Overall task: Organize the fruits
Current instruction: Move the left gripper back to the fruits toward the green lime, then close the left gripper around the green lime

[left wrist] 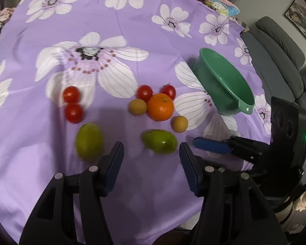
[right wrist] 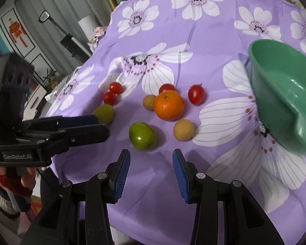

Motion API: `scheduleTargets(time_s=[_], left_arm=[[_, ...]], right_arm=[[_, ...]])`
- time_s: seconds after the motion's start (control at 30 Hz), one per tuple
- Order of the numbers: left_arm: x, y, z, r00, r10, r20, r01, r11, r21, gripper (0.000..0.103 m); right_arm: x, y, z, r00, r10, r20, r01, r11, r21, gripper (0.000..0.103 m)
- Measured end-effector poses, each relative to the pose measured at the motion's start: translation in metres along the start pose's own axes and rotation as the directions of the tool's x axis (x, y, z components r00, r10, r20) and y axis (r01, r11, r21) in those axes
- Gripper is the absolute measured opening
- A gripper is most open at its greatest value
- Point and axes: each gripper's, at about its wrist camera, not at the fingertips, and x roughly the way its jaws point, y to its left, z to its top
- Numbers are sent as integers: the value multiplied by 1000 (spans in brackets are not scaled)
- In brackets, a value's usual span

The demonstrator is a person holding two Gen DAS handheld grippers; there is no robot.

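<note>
Tablecloth (right wrist: 193,40), purple with white flowers, covers the surface; green bowl (right wrist: 279,94) sits tilted at its right. Orange (right wrist: 169,105) lies mid-cluster, touching a cherry tomato (right wrist: 166,87) and a small tan fruit (right wrist: 150,101). Left hand-held gripper (left wrist: 151,153) and right hand-held gripper (right wrist: 151,159) hang open and empty near a green fruit (right wrist: 142,135).

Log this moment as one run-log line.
stage: approach | left gripper: open, empty | right gripper: open, empty, facing green fruit | green bowl: no fruit seen inside | orange: on cloth
</note>
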Motion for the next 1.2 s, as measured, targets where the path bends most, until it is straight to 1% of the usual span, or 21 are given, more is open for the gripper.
scheduleTargets(time_s=[0.27,0.4,0.57,0.67,0.73,0.77,0.8,1.0,1.1,1.2], left_arm=[[23,1,6,998,-31,-46,30,999,-22,56],[26,3,10,998,-43,-52,41,999,-27,55],[32,7,13,998,-41,-54,38,998,-50,55],[35,4,12,997,-46,-62,44,999,-28,55],[37,2,12,996,-52,-68,51,998,-20,54],[38,2,12,996,-55,-71,54,998,-19,52],[40,2,12,996,-58,-75,57,998,-20,46],[44,2,12,994,-69,-80,67,997,-24,46],[44,3,13,995,-68,-74,66,997,-25,46],[43,0,12,996,-56,-69,55,998,-8,45]], right_arm=[[13,-2,1,1000,6,-20,-6,1000,-8,44],[19,-1,4,999,17,-27,-17,1000,-11,44],[27,1,6,999,24,-37,-24,1000,-17,44],[29,3,8,999,18,-37,-19,999,-29,44],[30,4,9,999,16,-35,-18,999,-36,44],[30,5,9,999,14,-36,-16,999,-47,44],[31,6,9,999,11,-35,-13,998,-56,44],[32,5,11,999,23,-31,-24,998,-52,44],[33,5,12,999,32,-33,-33,998,-48,37],[33,7,12,999,24,-27,-25,998,-51,37]])
